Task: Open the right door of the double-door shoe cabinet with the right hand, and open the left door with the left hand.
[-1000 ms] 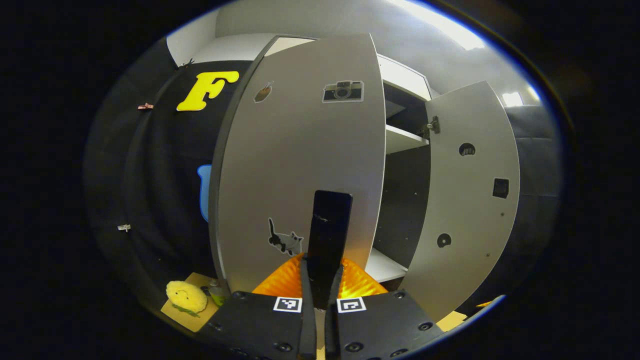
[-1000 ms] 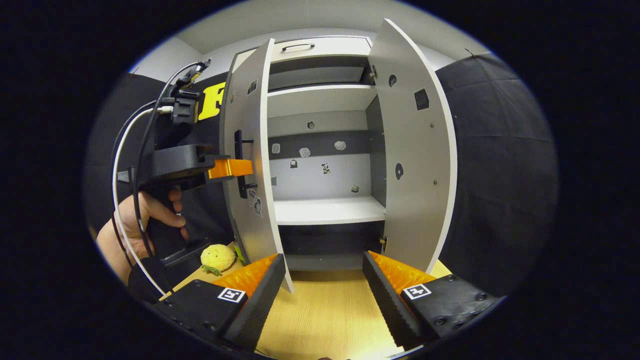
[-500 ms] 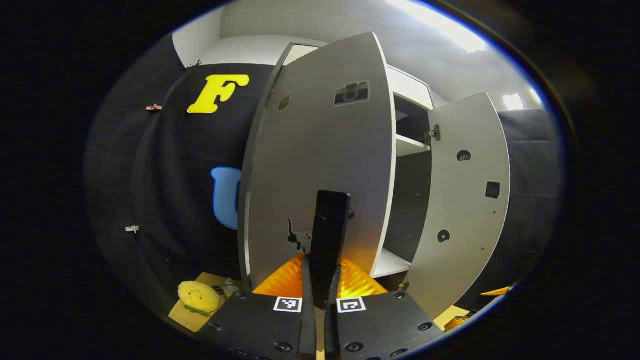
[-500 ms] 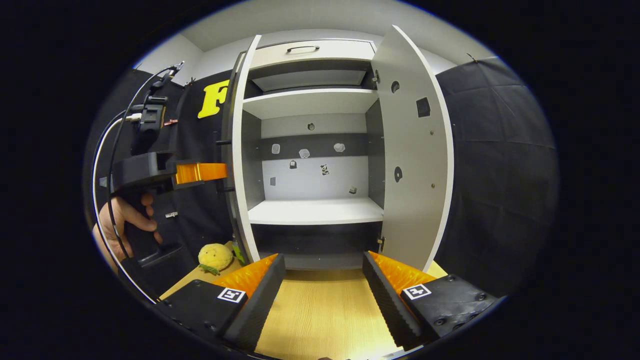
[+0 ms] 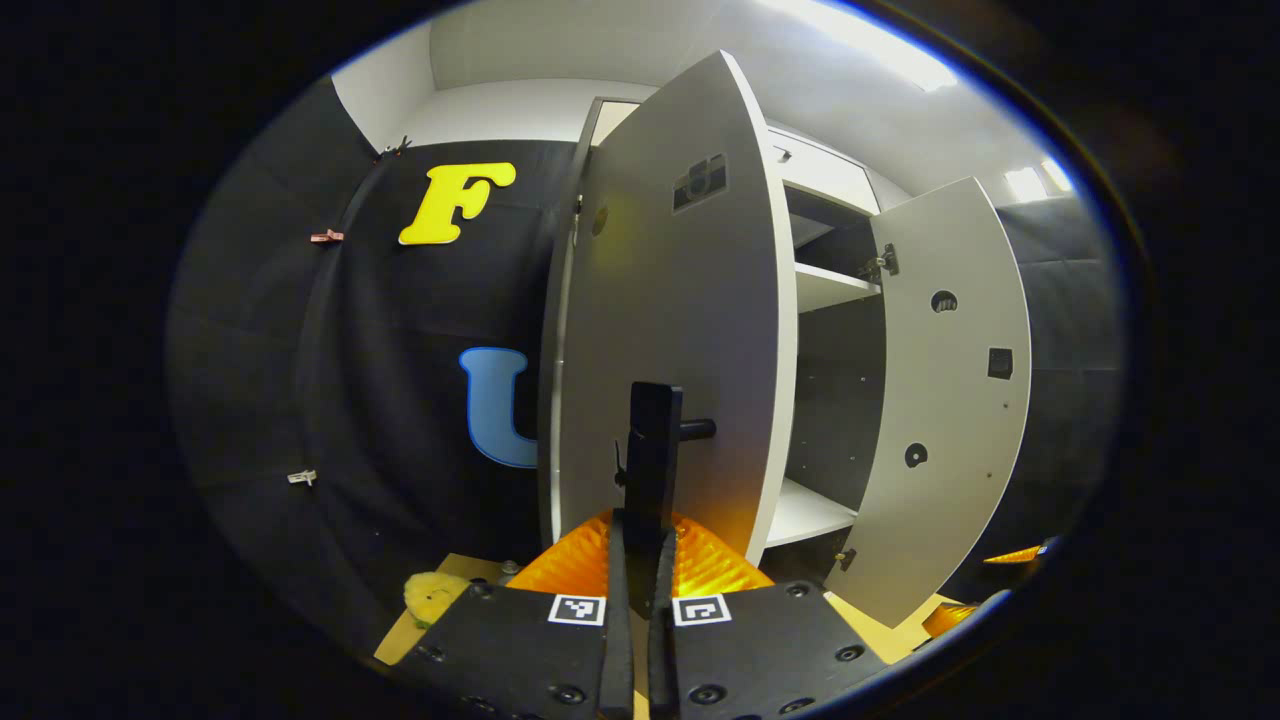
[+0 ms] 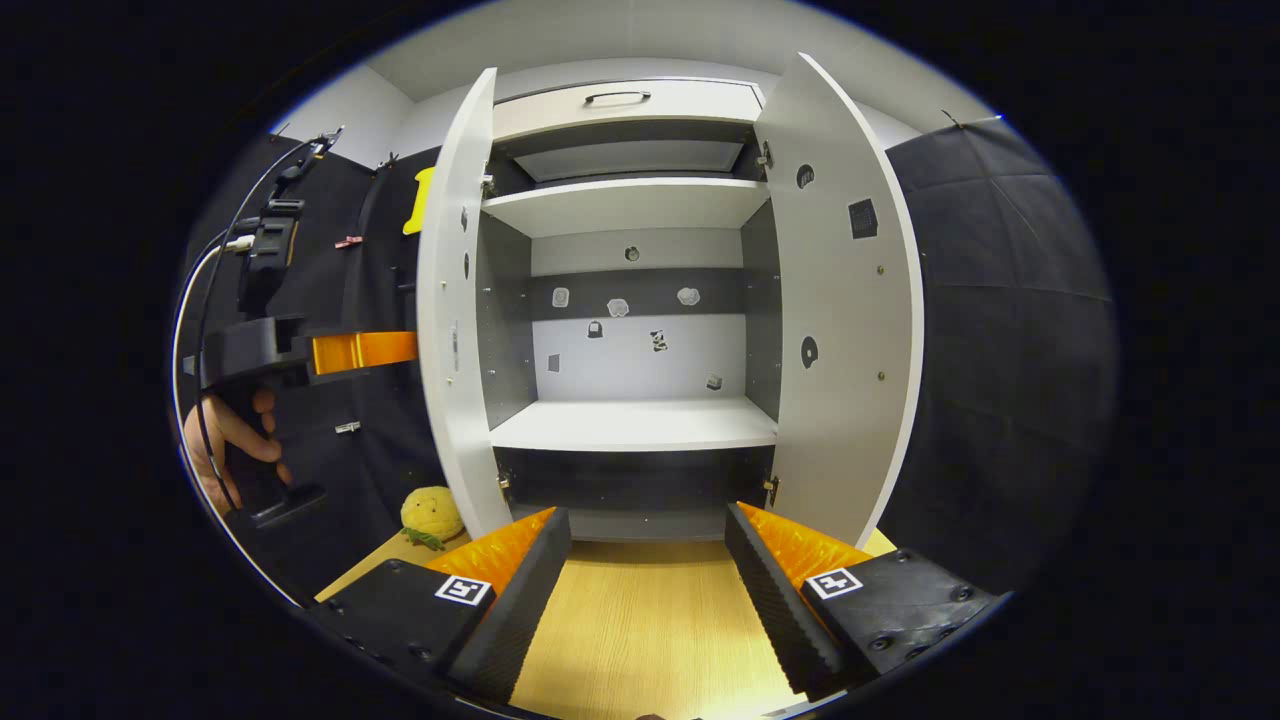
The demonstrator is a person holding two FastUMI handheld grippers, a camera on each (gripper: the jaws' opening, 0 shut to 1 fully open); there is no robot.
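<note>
The left gripper [image 5: 640,530] is clamped narrow on the dark bar handle [image 5: 652,450] of the shoe cabinet's left door [image 5: 680,330], the handle running straight up between its fingers, so the step in hand is the second one: swinging that door out. In the right gripper view the left door [image 6: 450,330] stands swung well out to the left of the right gripper [image 6: 648,560], with its inner face showing, while the right door [image 6: 845,330] stands wide open ahead and to the right. That gripper's jaws are spread wide and hold nothing, hovering above the wood-grain tabletop [image 6: 650,630] in front of the open shelves [image 6: 635,425]. Both doors look open, so the task seems nearly finished; the next move probably calls for easing the door to its stop, releasing the handle and drawing the gripper straight back without tugging the door shut. A yellow plush toy [image 6: 432,510] sits low, near the left door's foot.
</note>
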